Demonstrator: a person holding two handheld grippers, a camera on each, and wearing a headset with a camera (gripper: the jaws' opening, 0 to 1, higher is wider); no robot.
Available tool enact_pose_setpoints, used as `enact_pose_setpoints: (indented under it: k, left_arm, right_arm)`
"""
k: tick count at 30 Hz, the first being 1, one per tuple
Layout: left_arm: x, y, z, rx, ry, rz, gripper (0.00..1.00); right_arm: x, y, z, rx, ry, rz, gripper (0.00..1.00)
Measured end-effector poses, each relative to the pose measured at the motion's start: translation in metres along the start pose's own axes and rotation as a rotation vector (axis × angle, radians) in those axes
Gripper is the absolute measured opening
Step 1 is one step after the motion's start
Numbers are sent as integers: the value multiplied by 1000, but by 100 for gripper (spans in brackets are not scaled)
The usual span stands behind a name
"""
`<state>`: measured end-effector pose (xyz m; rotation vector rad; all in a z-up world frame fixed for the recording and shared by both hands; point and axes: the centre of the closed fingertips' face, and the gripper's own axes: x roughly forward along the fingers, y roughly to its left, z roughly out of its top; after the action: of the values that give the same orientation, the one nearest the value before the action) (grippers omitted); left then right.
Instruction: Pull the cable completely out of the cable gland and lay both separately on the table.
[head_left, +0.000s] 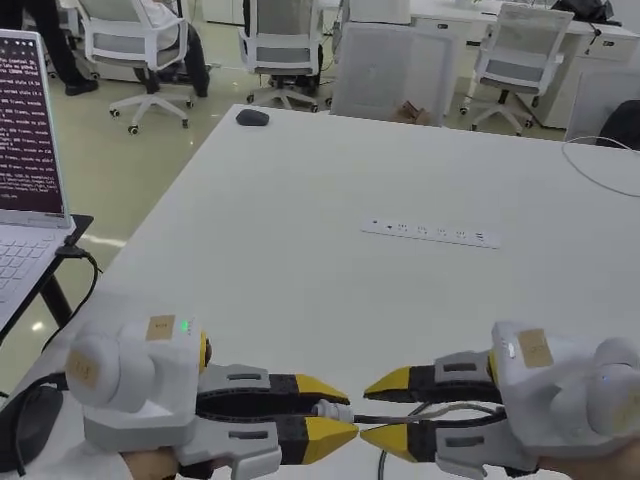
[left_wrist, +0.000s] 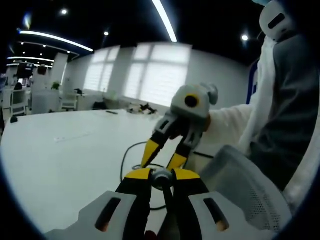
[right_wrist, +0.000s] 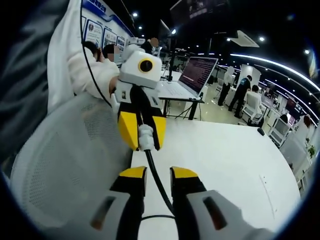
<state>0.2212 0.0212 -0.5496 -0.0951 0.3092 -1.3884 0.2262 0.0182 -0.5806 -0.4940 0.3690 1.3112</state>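
A small whitish cable gland (head_left: 330, 409) is clamped in my left gripper (head_left: 335, 410) at the near edge of the white table (head_left: 330, 180). A black cable (head_left: 430, 412) runs right from it, between the jaws of my right gripper (head_left: 385, 410). Those jaws stand apart around the cable without pinching it. In the left gripper view the gland (left_wrist: 161, 178) sits between my left gripper's (left_wrist: 161, 175) yellow tips, the right gripper (left_wrist: 161, 156) faces it, and the cable (left_wrist: 125, 160) loops on the table. In the right gripper view the cable (right_wrist: 155, 182) leads from my right gripper (right_wrist: 157, 175) to the gland (right_wrist: 145, 137) in the left gripper (right_wrist: 145, 132).
A laptop (head_left: 25, 150) stands on a stand at the left. A flat white power strip (head_left: 430, 232) lies mid-table, a dark mouse (head_left: 252, 117) at the far edge, a thin white cable (head_left: 600, 175) at the far right. Office chairs (head_left: 135, 40) stand beyond. A white mesh chair (right_wrist: 65, 160) is close behind me.
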Motion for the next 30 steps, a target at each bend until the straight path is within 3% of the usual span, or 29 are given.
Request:
enact_pose_setpoints:
  k: [2, 14, 30]
  left_arm:
    - [0, 0, 0, 0, -1, 1, 16]
    - [-1, 3, 2, -15, -15, 15, 16]
    - [-6, 11, 10, -35, -58, 49, 17]
  right_arm:
    - [2, 2, -2, -7, 9, 15, 6]
    - [1, -1, -5, -16, 22, 0, 5]
    - [-23, -35, -53, 18, 149, -84, 6]
